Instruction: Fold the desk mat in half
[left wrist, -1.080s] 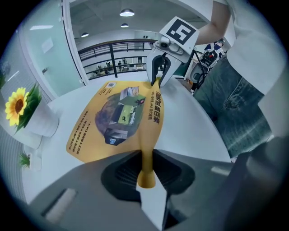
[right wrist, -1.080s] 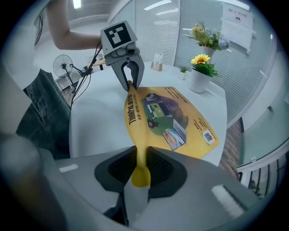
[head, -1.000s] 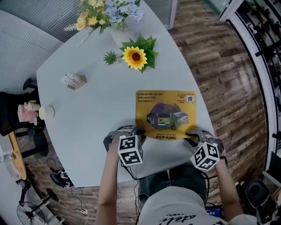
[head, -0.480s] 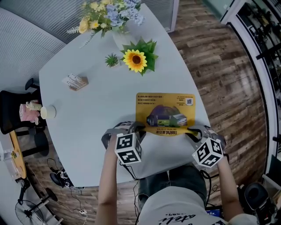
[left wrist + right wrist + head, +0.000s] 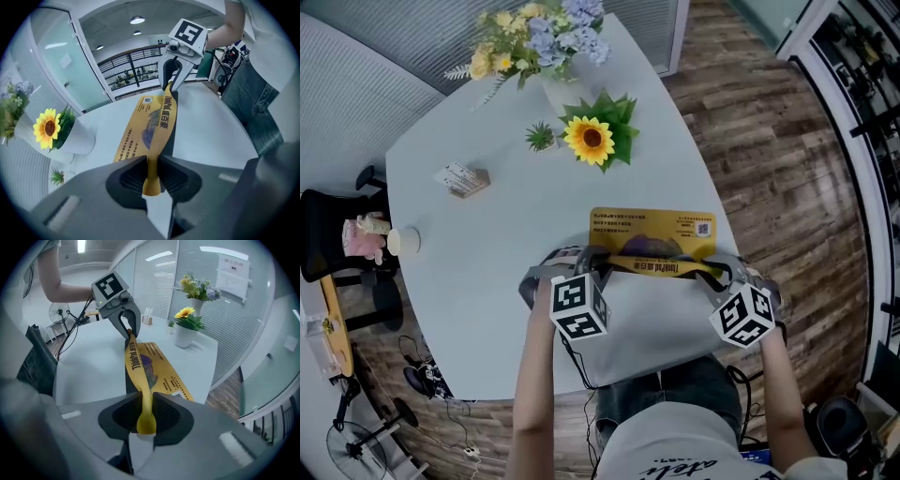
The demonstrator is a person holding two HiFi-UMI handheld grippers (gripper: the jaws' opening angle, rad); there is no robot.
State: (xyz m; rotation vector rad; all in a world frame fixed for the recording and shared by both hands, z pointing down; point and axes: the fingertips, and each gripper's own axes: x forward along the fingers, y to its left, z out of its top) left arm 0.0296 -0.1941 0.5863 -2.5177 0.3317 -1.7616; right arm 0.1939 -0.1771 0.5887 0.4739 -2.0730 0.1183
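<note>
The yellow desk mat (image 5: 652, 232) lies on the pale table (image 5: 478, 291), its far part flat and its near edge lifted and curled over toward the far edge. My left gripper (image 5: 598, 266) is shut on the near left corner, and my right gripper (image 5: 713, 274) is shut on the near right corner. In the left gripper view the mat (image 5: 151, 124) stretches from my pinching jaws (image 5: 151, 176) across to the right gripper (image 5: 174, 78). The right gripper view shows the mat (image 5: 149, 373) clamped between the pads (image 5: 146, 416) and running to the left gripper (image 5: 126, 323).
A sunflower in a white pot (image 5: 592, 141) and a vase of mixed flowers (image 5: 546, 47) stand at the far side of the table. A small card box (image 5: 464, 178) and a cup (image 5: 401, 241) sit at the left. Wooden floor (image 5: 787, 187) lies beyond the table's right edge.
Both grippers have carried the mat's near edge up and away from the person. The near part has risen off the table and less of the printed face shows.
</note>
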